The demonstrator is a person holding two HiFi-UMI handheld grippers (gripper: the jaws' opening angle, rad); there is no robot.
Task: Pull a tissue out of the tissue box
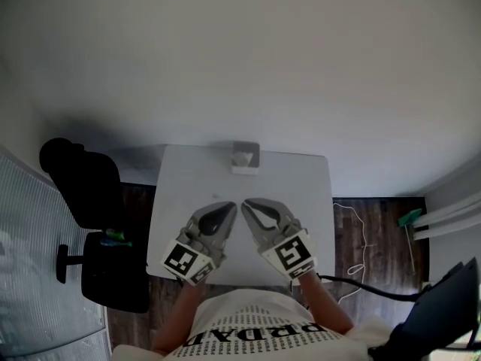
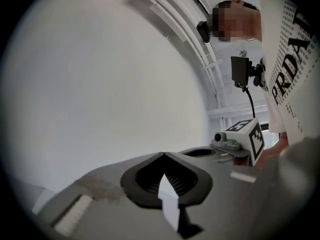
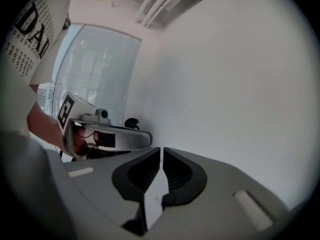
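A grey tissue box [image 1: 245,157] with a white tissue sticking out of its top stands at the far edge of the white table [image 1: 188,179]. Both grippers are held over the near half of the table, well short of the box, tips pointing toward each other. My left gripper [image 1: 232,207] is shut with nothing in it. My right gripper [image 1: 246,204] is shut and empty too. In the left gripper view the shut jaws [image 2: 163,155] face a blank wall. The right gripper view shows its shut jaws [image 3: 161,149] and the left gripper [image 3: 107,134] beside them.
A black office chair [image 1: 94,224] stands left of the table, with a green object on its seat. Cables [image 1: 361,265] run over the dark wood floor at the right. The person's patterned shirt [image 1: 259,329] fills the bottom of the head view.
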